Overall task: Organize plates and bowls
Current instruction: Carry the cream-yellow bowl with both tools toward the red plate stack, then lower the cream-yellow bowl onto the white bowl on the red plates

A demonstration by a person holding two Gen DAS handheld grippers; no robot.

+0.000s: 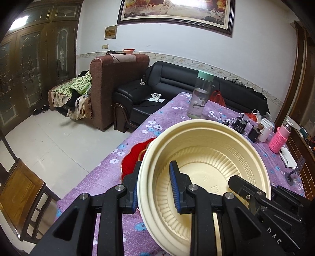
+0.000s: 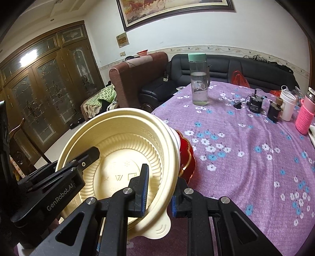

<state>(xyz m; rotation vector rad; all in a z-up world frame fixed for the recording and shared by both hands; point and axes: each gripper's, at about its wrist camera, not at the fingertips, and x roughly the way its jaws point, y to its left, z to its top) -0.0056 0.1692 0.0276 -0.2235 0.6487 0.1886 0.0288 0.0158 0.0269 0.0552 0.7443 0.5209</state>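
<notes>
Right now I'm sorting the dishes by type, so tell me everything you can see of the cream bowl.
The cream bowl looks like thin moulded plastic: round, with a ribbed inner wall, a key-pattern band under the rim and a small tab at the edge. It is empty and tilted, above the purple flowered tablecloth. The left gripper and the right gripper each clamp its wall, one finger inside, one outside. Red dishes sit just behind it; contact is unclear.

Setting: a home living room. Indicators: a black leather sofa [image 1: 177, 82] at frame centre along the far wall; a brown fabric armchair [image 1: 118, 86] to its left; a framed painting [image 1: 175, 13] at top centre; dark wooden doors with glass panels [image 1: 31, 65] at left; a table under a purple floral cloth [image 2: 246, 157] at lower right, carrying a water bottle [image 2: 198, 80].
</notes>
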